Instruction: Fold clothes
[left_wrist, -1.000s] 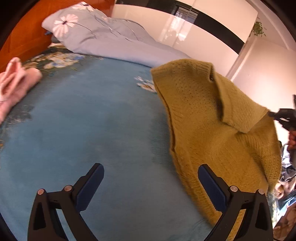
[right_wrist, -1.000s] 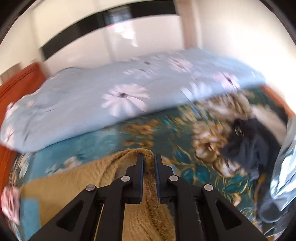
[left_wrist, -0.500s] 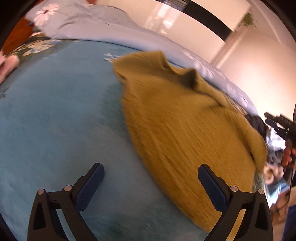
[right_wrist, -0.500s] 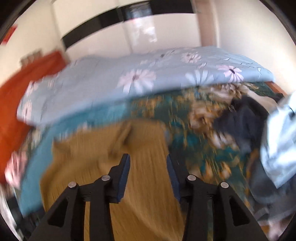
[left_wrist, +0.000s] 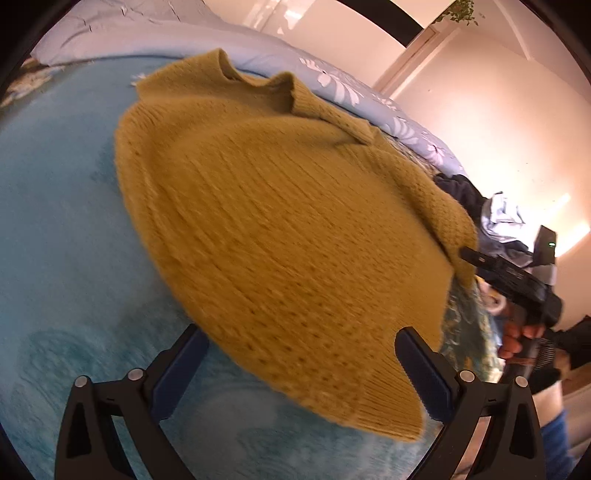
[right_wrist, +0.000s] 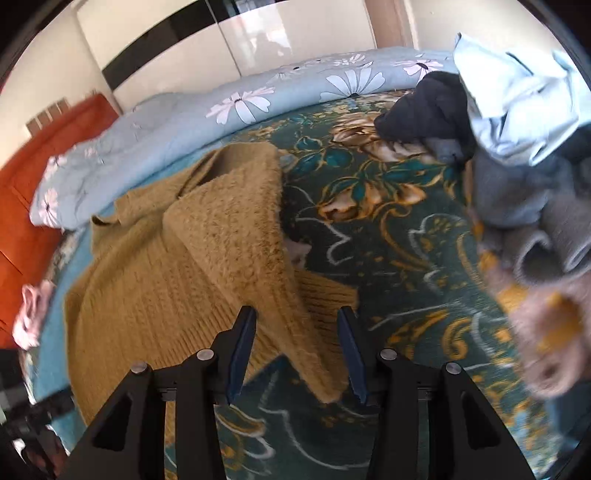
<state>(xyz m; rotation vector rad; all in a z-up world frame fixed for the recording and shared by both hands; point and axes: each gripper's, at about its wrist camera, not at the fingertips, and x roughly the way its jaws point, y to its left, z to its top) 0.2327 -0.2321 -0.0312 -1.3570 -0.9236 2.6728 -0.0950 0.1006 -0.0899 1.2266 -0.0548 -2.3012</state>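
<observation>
A home bedroom: a bed (right_wrist: 406, 258) with a patterned teal cover, a flowered blue quilt (right_wrist: 229, 110) at the far side, and a glossy wardrobe (right_wrist: 221, 48) beyond.

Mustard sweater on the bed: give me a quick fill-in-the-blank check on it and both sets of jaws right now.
1. The mustard sweater lies spread on the ____ bedspread.
2. The left gripper has its jaws ____, holding nothing.
3. The right gripper has its jaws open around a fold of the ____.
4. Beyond the sweater lies a light blue quilt printed with white ____.

Missing words: blue; open; sweater; flowers
</observation>
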